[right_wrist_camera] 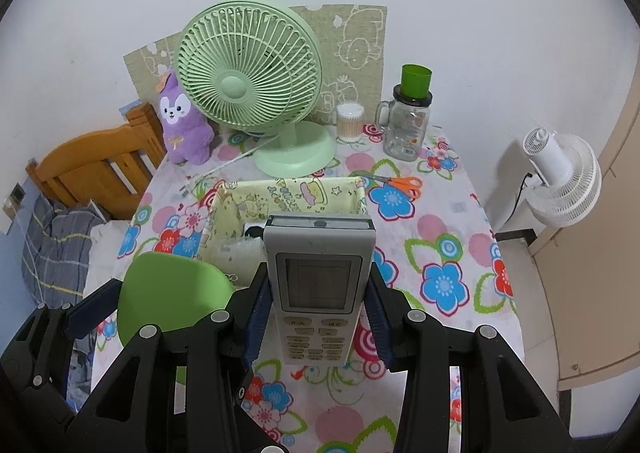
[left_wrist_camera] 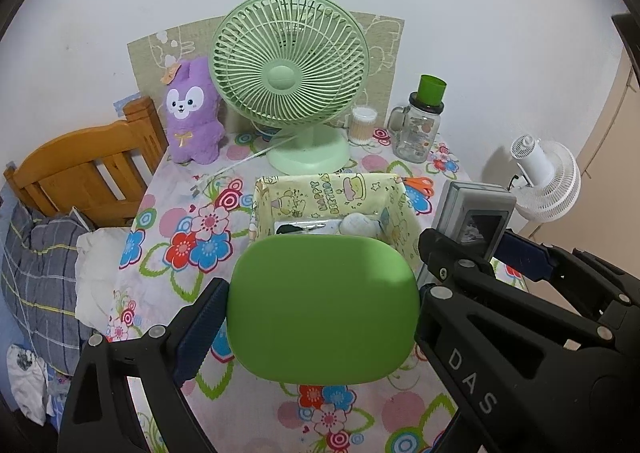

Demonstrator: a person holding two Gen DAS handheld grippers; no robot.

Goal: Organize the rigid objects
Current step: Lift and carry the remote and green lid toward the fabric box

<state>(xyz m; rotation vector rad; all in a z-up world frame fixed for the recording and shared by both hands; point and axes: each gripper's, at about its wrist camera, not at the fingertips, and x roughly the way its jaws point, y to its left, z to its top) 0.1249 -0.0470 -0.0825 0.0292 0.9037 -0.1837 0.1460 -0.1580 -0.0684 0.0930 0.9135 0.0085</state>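
Green fills the middle of the left wrist view: a smooth rounded green lid (left_wrist_camera: 324, 309) sits clamped between the two fingers of the left gripper (left_wrist_camera: 322, 311), blue pads pressed to both of its sides, and it hangs just on the near side of the yellow cartoon-print storage box (left_wrist_camera: 320, 191). Inside that box, small things lie on the floor, a pale round one and a dark one, too blurred to name. Just right of the box, the right gripper (left_wrist_camera: 466, 241) comes in holding the grey remote control (left_wrist_camera: 472, 209) upright. Beyond the box stands the green desk fan (left_wrist_camera: 290, 73), with a purple plush bunny (left_wrist_camera: 192, 113) off to the box's far left, and a cotton swab jar (left_wrist_camera: 363, 125) and a glass mug jar (left_wrist_camera: 418, 133) topped by a green cup to its far right. Orange-handled scissors (left_wrist_camera: 418, 185) lie flat beside the box's far right corner on the floral tablecloth (left_wrist_camera: 168, 253). Over to the right wrist view: the right gripper (right_wrist_camera: 318, 313) is squeezed tight on the remote control (right_wrist_camera: 318, 285), screen and buttons facing the camera, its top end overlapping the near rim of the storage box (right_wrist_camera: 296, 189). Left of the box's near corner, the left gripper (right_wrist_camera: 172, 301) holds the green lid (right_wrist_camera: 172, 293). Scissors (right_wrist_camera: 400, 183) rest just off the box's far right corner, with the fan (right_wrist_camera: 248, 85) behind.
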